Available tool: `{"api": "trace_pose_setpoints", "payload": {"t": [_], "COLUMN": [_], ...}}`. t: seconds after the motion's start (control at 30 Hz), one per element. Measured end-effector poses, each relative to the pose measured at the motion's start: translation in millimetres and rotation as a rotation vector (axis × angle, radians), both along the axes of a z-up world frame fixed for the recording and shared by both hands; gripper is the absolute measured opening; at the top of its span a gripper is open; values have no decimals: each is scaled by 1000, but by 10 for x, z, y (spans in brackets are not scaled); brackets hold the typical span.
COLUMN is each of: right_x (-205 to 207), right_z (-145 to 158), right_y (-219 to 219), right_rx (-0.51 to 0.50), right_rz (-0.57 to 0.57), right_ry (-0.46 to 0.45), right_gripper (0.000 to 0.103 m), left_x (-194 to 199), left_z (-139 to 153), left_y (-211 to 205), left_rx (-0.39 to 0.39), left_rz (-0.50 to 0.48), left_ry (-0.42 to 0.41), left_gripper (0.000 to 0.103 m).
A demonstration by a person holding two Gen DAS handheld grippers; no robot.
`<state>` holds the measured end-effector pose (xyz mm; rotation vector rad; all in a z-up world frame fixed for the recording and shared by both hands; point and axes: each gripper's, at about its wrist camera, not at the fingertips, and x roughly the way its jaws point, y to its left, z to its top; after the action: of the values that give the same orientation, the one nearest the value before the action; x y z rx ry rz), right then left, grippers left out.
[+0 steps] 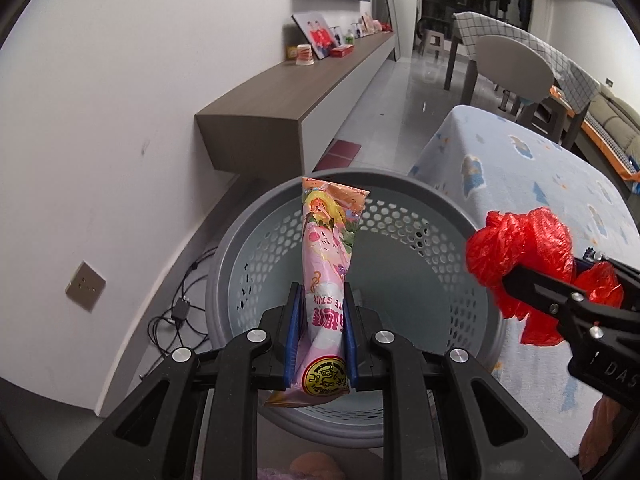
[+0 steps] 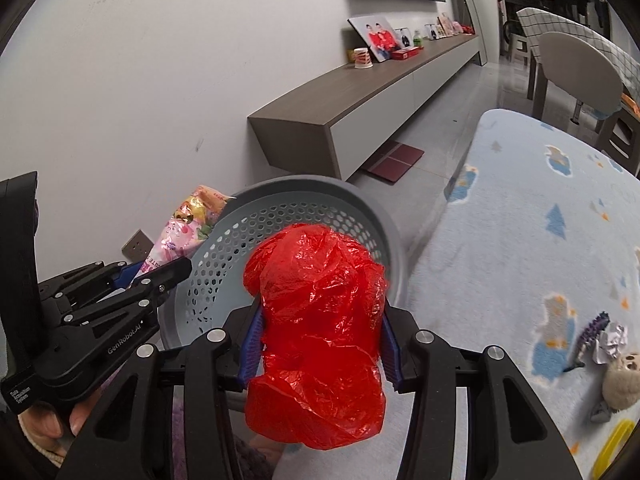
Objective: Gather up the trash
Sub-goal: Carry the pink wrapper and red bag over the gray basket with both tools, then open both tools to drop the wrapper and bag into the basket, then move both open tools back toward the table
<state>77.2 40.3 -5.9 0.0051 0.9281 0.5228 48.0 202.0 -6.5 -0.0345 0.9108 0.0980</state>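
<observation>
My left gripper (image 1: 320, 292) is shut on a pink snack wrapper (image 1: 326, 264) that stands up between its blue pads, right over the open mouth of a grey perforated basket (image 1: 400, 192). My right gripper (image 2: 320, 312) is shut on a crumpled red plastic bag (image 2: 320, 320), held above the basket's (image 2: 376, 216) near right rim. In the left wrist view the red bag (image 1: 516, 240) and right gripper (image 1: 516, 276) hover at the basket's right edge. The right wrist view shows the left gripper (image 2: 176, 268) and wrapper (image 2: 188, 224) on the basket's left side.
A table under a light blue patterned cloth (image 2: 540, 220) stands right of the basket, with a crumpled foil scrap (image 2: 610, 344), a purple item (image 2: 592, 332) and a small plush toy (image 2: 622, 380) on it. A low wall shelf (image 1: 304, 84), cables (image 1: 176, 316) on the floor and a chair (image 1: 512, 64) lie beyond.
</observation>
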Motion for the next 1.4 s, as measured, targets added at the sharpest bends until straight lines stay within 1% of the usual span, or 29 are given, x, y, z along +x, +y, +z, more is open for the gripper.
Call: {"api": "trace_pose_setpoints", "payload": {"t": [0.1,0.17,0.2,0.27,0.3,0.33,0.37,0.43,0.63,0.73,1.0,1.1,1.2,1.4], "right_x": [31,47,54,68,67,65,67,75,29,11,-80,-119,-180,-313], "right_z": [-69,-81,-77,-60,-46,-35,-23,-17,-34,-32,-39,-35,-35,-42], "right_y": [98,143,162,179,176,165,158,152,139,128,63,7,-74,-338], "right_rx": [-18,-22,-24,-31,-31,-29,-26,-29,-41,-37,-29,-24,-20,-8], "right_rz": [17,22,24,22,16,10,5,2,-12,-15,-28,-38,-49,-99], "right_ry": [11,11,8,-4,-11,-18,-23,-27,-31,-31,-31,-28,-25,-16], "right_gripper": [46,46,48,56,60,66,67,67,67,67,67,67,67,67], "left_x": [9,2,-3,-7,-11,-12,-17,-33,-38,-42,-58,-69,-88,-119], "left_z": [-31,-36,-40,-43,-43,-47,-47,-33,-20,-17,1,12,31,63], "left_y": [39,43,56,91,106,126,145,173,221,236,205,185,162,90], "left_rx": [-15,-14,-13,-11,-11,-14,-16,-12,-13,-15,-6,1,17,33], "left_rz": [3,3,8,26,33,40,47,58,74,77,78,77,77,59], "left_ry": [13,15,17,19,20,21,20,10,3,-1,-11,-18,-29,-39], "left_gripper": [20,23,23,27,32,40,50,57,59,62,64,67,73,79]}}
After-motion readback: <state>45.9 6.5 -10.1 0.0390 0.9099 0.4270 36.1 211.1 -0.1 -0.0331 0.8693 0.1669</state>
